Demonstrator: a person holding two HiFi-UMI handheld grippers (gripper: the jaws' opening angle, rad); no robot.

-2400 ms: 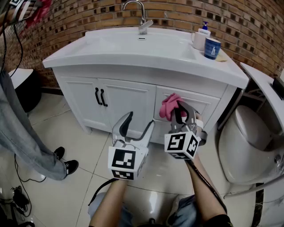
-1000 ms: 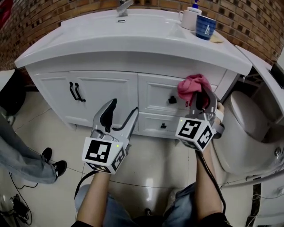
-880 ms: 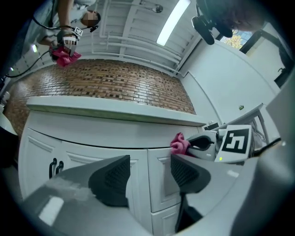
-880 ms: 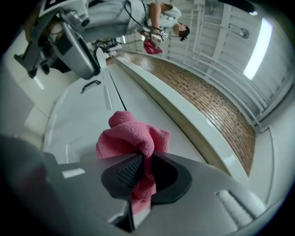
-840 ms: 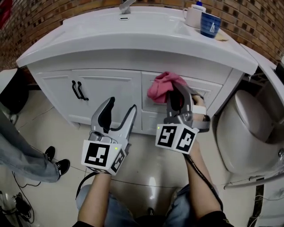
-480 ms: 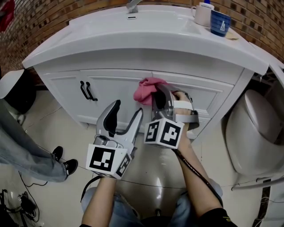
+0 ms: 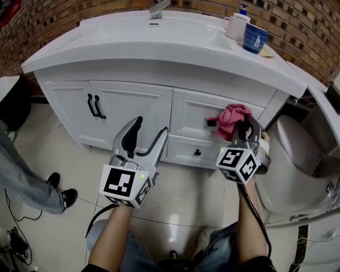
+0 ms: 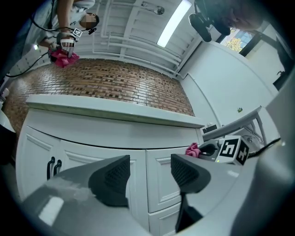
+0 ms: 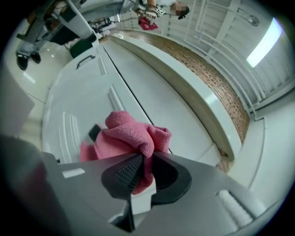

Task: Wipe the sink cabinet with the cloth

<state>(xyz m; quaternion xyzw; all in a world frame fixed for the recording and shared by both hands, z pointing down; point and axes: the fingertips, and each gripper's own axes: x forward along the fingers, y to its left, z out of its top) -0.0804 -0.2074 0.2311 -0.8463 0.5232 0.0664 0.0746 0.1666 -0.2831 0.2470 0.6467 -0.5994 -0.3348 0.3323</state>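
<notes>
A white sink cabinet [image 7: 133, 114] with black door handles [image 7: 94, 105] fills the head view. My right gripper [image 7: 242, 126] is shut on a bunched pink cloth [image 7: 230, 118] and presses it against the upper drawer front [image 7: 192, 116] beside the black knob [image 7: 211, 122]. In the right gripper view the pink cloth [image 9: 131, 136] bulges out of the gripper [image 9: 144, 170] against the white panel. My left gripper [image 7: 147, 141] hangs open and empty before the cabinet, below the doors; the left gripper view shows the gripper [image 8: 148, 171] facing the drawers.
On the countertop [image 7: 159, 50] stand a faucet [image 7: 158, 7], a soap pump [image 7: 236, 25] and a blue cup [image 7: 255, 37]. A white toilet [image 7: 297, 159] sits close on the right. A person's leg and shoe [image 7: 32, 186] are at the left on the tiled floor [image 7: 64, 159].
My right gripper has carried the cloth from the cabinet's middle back to the right, onto the upper drawer front. The left gripper has stayed open in about the same place.
</notes>
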